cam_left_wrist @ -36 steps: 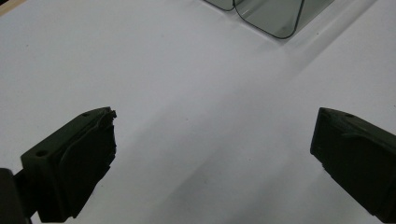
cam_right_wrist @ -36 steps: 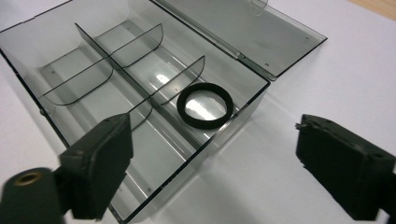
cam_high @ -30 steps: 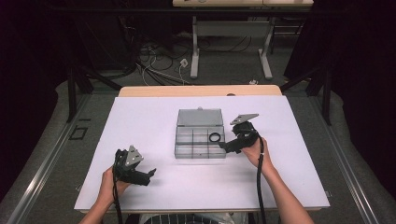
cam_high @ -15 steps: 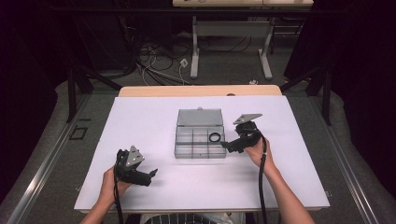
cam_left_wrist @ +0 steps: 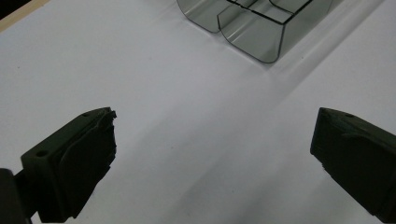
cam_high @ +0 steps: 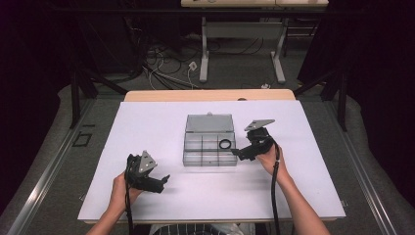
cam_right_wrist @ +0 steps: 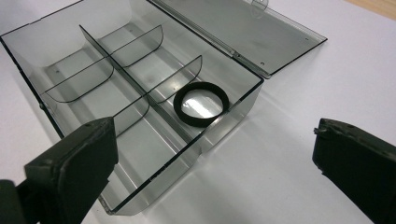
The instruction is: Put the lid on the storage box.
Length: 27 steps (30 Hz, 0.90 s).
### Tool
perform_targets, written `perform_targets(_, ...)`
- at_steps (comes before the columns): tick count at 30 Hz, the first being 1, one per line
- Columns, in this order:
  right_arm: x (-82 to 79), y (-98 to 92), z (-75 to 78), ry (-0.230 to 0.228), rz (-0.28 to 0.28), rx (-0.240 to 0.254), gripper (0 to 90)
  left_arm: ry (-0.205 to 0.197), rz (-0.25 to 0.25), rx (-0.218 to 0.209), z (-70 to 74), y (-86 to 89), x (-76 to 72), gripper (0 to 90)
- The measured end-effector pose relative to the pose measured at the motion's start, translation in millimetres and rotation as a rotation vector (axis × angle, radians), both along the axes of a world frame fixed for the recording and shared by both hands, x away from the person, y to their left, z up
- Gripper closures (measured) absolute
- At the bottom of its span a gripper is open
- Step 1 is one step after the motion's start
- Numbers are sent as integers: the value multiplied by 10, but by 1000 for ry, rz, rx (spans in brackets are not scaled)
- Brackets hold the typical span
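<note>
Right gripper (cam_right_wrist: 215, 163) released, empty, just right of organizer box (cam_high: 209, 142) | black ring (cam_right_wrist: 201, 103) lying in far-right compartment | left gripper (cam_left_wrist: 210, 158) released, near-left | risk: jaw nudging box wall, sliding light box, lid (cam_right_wrist: 243, 32) flopping.

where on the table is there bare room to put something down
Most of the white table is bare: the wide strip left of the clear organizer box, the far strip behind its open lid, and the near edge between the two forearms. It is crowded right of the box, where the right gripper hovers by the black ring.
</note>
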State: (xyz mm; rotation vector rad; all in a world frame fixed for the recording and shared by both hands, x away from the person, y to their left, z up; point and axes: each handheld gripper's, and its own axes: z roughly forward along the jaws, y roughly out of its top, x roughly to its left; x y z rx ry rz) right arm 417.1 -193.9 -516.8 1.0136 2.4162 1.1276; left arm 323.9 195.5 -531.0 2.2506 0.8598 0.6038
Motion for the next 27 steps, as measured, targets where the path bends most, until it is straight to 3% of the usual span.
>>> perform_targets(6, 20, -16, -20, -9, -10, 4, 0, -13, 7, -13, 50, -99, 156, 1)
perform_targets(17, 34, -83, 8, -36, -52, 20, 0, 44, 39, -92, 107, -332, 455, 1)
perform_targets(21, 37, -80, 2, -23, -53, 19, 0, 65, 34, -111, 133, -450, 565, 1)
perform_targets(27, 48, -81, 5, -17, -52, 11, 0, 76, 24, -86, 167, -637, 691, 1)
